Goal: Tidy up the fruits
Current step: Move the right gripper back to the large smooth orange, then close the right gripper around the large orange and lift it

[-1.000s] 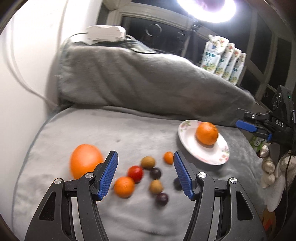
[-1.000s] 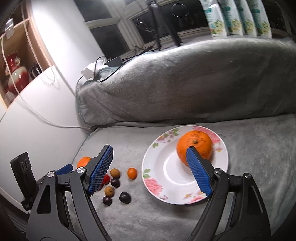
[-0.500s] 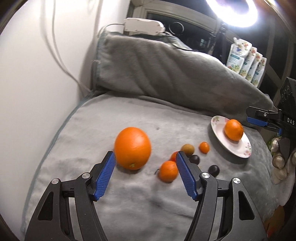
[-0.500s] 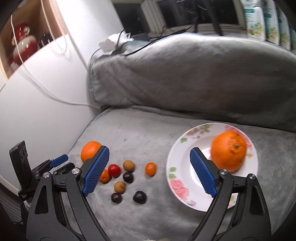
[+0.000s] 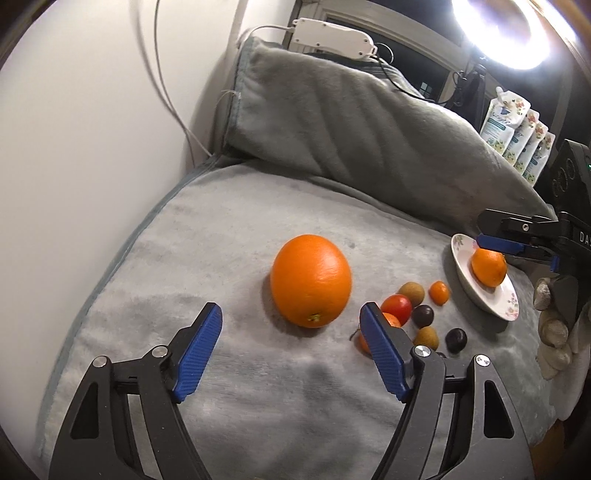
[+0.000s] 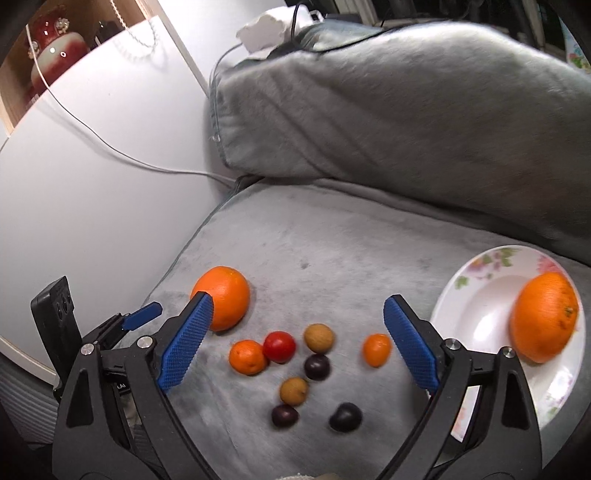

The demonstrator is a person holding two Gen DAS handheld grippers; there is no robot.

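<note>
A big orange [image 5: 311, 280] [image 6: 222, 296] lies on the grey blanket, just ahead of my left gripper [image 5: 291, 314], whose jaws are opening with nothing between them. To its right sit several small fruits: a mandarin [image 6: 246, 356], a red tomato [image 6: 279, 346], a brown longan [image 6: 319, 337], dark plums [image 6: 316, 366] and a kumquat [image 6: 376, 349]. My right gripper [image 6: 297, 306] hovers over this cluster, jaws opening and empty. A floral white plate [image 6: 480, 295] [image 5: 463, 266] at the right holds another orange [image 6: 545, 322] [image 5: 488, 267].
A rolled grey cushion [image 6: 406, 103] backs the blanket. A white wall [image 5: 92, 129] with a hanging cable borders the left side. A white power strip [image 5: 330, 35] lies on the cushion top. Refill pouches [image 5: 515, 133] stand at the back right. A gloved hand [image 5: 552, 325] shows at the right.
Both grippers swung left and their jaws widened. The big orange now sits centred ahead of the left gripper. The right gripper left the plated orange and now frames the small fruits.
</note>
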